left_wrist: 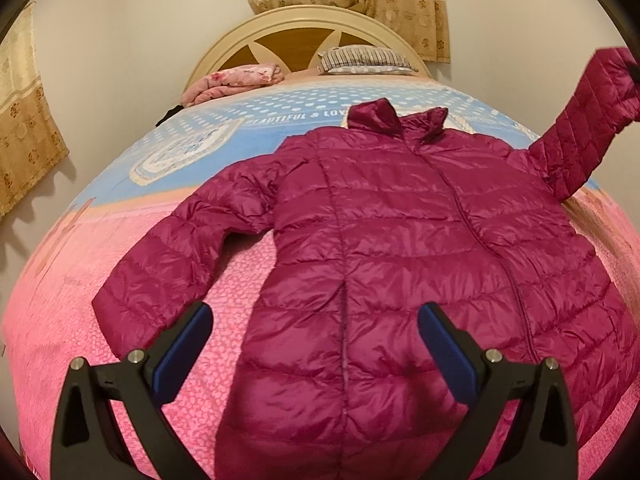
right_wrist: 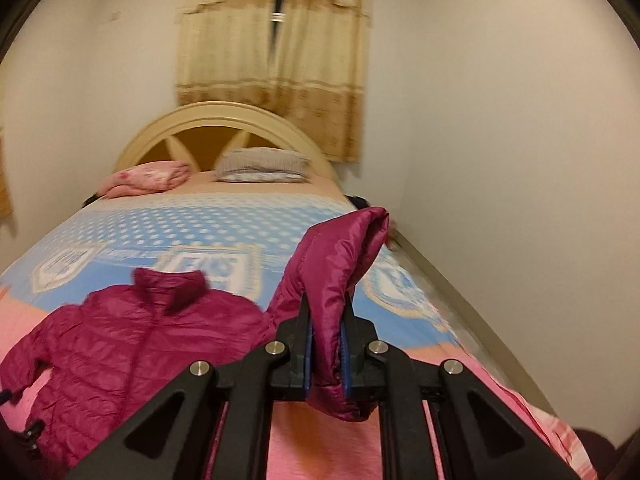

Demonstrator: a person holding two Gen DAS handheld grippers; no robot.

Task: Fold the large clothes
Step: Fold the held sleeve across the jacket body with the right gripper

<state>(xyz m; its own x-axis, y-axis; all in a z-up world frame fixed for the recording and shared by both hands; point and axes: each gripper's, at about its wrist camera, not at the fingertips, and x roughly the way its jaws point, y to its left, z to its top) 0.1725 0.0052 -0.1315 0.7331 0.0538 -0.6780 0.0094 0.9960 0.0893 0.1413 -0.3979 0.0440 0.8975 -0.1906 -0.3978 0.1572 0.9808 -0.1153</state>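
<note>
Right gripper (right_wrist: 326, 336) clamps the jacket (left_wrist: 380, 248) sleeve (right_wrist: 340, 264); I judge slick fabric may slip. Left gripper (left_wrist: 316, 344) released.

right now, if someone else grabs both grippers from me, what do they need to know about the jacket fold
Right gripper: shut on the right sleeve, near the cuff, lifted clear of the bed.
Left gripper: open, holding nothing, hovering over the hem of the jacket.
Jacket: lies front up and zipped, collar toward the headboard; the left sleeve is spread out flat on the cover.
Done: right sleeve picked up only; no fold laid yet.
Left: bring the right sleeve across the body, likely the same for the left sleeve, then fold the body up.
</note>
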